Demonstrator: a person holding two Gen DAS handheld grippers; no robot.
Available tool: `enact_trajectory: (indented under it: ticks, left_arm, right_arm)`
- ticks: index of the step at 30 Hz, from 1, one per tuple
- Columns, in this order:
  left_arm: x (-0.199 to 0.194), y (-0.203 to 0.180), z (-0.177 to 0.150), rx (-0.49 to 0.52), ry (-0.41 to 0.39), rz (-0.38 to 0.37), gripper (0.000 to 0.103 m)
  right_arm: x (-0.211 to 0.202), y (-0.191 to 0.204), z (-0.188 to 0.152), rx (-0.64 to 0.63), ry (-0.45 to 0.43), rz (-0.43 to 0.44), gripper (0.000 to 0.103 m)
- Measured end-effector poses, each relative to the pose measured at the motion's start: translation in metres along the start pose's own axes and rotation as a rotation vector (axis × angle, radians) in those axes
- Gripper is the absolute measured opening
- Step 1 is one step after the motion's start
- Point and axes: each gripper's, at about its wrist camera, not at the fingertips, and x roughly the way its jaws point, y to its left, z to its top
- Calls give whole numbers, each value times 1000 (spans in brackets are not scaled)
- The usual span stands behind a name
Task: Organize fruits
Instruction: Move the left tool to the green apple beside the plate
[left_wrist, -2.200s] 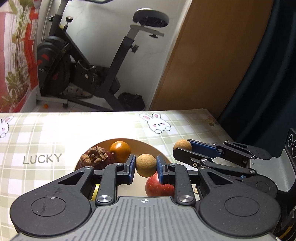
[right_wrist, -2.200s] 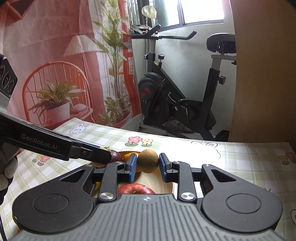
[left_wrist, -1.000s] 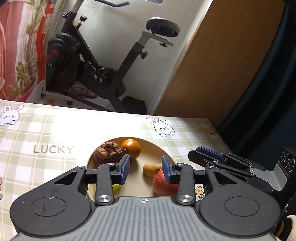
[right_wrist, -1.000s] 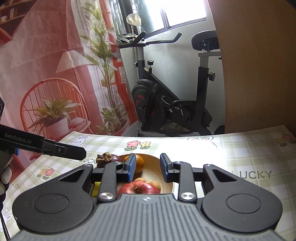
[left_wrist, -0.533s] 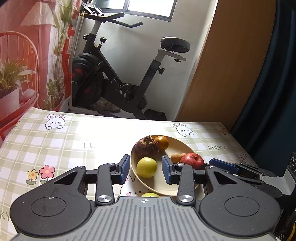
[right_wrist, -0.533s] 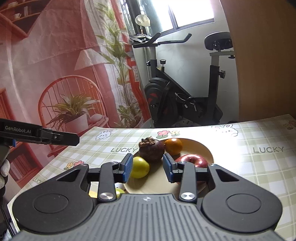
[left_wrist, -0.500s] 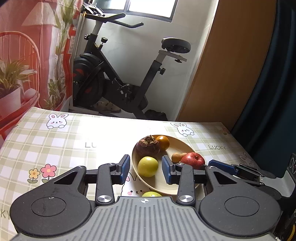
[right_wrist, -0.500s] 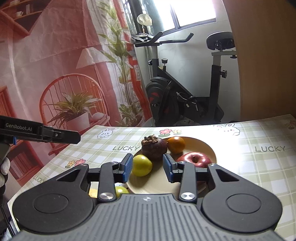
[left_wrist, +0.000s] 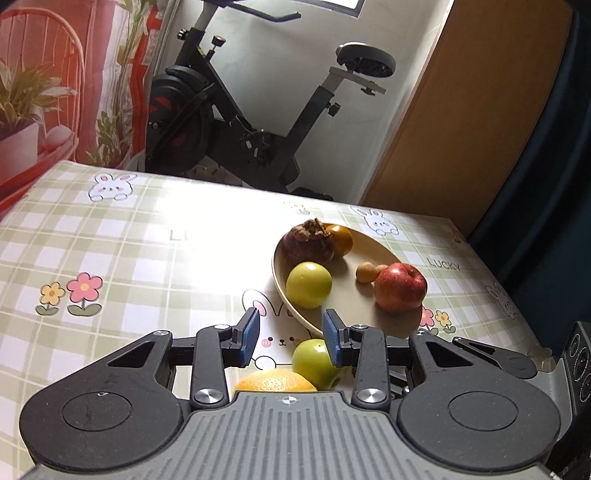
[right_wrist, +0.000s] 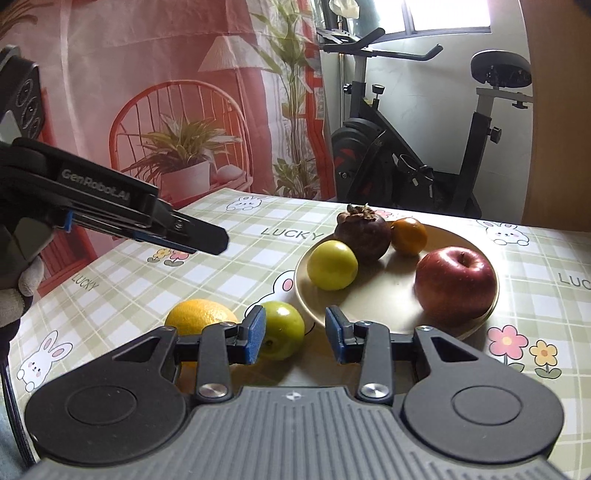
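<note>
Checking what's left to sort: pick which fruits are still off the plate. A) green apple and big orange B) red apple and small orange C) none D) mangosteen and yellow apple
A: the green apple and big orange lie on the tablecloth beside the plate, and both grippers are open and empty.
</note>
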Motion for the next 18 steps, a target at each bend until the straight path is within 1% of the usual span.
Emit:
enact_trajectory:
  ticks: [3,6,9,12,14,18]
  left_arm:
    - [19,0,-4,-6,52,-36,38]
    - [33,2,-3,-34,75,-62,39]
    - [42,1,-4,-57,90,-65,39]
    - [51,1,-6,-74,113,-61,39]
    - [56,2,-7,-84,125,-59,39]
    - [60,-2,-9,-80,142,-76,39]
  right_arm:
    - [3,5,-8,-48,15,9,39]
    - [7,6,-17,-47,34,17,39]
    - [11,5,-23,-49,48,19,39]
    - [11,6,-23,-53,41,22,39]
    - [13,4,-24,-46,51,29,39]
    - [14,1,-23,-36,62,38,39]
